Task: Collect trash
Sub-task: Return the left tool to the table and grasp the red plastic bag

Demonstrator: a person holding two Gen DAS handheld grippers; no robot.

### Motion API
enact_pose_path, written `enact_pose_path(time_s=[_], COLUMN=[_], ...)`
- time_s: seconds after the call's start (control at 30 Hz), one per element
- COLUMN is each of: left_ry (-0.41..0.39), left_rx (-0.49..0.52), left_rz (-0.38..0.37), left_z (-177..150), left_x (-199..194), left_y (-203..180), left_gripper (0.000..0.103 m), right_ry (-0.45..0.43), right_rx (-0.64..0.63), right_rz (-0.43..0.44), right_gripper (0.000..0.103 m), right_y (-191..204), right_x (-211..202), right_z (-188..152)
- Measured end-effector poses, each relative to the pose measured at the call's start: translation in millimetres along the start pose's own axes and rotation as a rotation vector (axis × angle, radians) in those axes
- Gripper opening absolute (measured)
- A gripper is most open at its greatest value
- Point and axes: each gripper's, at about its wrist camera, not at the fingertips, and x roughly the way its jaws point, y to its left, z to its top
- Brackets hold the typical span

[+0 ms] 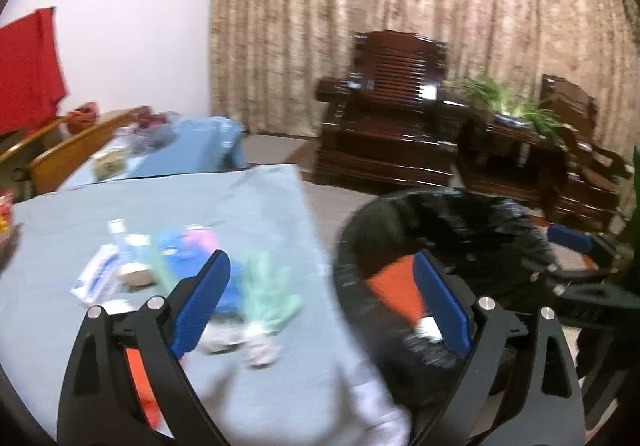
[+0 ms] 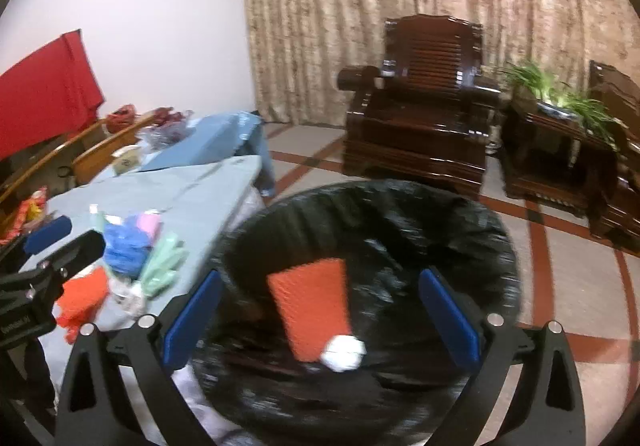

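Note:
A bin lined with a black bag (image 2: pixel 460 230) stands beside the table; it also shows in the left wrist view (image 1: pixel 480 221). Inside lie an orange packet (image 2: pixel 312 306) and a crumpled white wad (image 2: pixel 344 354). My right gripper (image 2: pixel 320 318) is open and empty above the bin. My left gripper (image 1: pixel 320 302) is open and empty, straddling the table's edge and the bin. Trash lies on the blue-grey tablecloth (image 1: pixel 260 213): a blue wrapper (image 1: pixel 228 286), a green wrapper (image 1: pixel 268 294), a pink item (image 1: pixel 200 238), a white packet (image 1: pixel 100 274), crumpled white paper (image 1: pixel 256 346). An orange wrapper (image 2: pixel 84 298) lies there too.
A dark wooden armchair (image 2: pixel 420 113) and side table with a green plant (image 2: pixel 560 93) stand beyond the bin. A second cloth-covered table (image 1: pixel 192 149) with clutter and wooden chairs (image 1: pixel 72 153) sit at the back left. Curtains hang behind.

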Motion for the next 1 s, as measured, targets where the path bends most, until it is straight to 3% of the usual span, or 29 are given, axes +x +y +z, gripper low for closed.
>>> enact_pose_path(time_s=[0.2, 0.47, 0.6, 0.87, 1.0], left_ry=[0.016, 0.09, 0.127, 0.196, 0.231], left_rx=[-0.053, -0.146, -0.175, -0.208, -0.22], left_rz=[0.165, 0.305, 0.314, 0.29, 0.279], left_z=[-17, -55, -73, -103, -112], left_x=[-30, -49, -45, -19, -6], left_y=[68, 129, 140, 145, 150], left_gripper=[0.09, 0.088, 0.083, 0.07, 0.056], right_ry=[0.009, 0.043, 0.055, 0.094, 0.11], right_rx=[-0.053, -0.13, -0.174, -0.208, -0.223], right_rz=[0.106, 0.226, 0.255, 0.282, 0.279], right_gripper=[0.097, 0.097, 0.096, 0.081, 0.08], right_y=[53, 118, 144, 160, 163], right_x=[8, 21, 27, 42, 48], right_z=[-4, -21, -32, -44, -49])
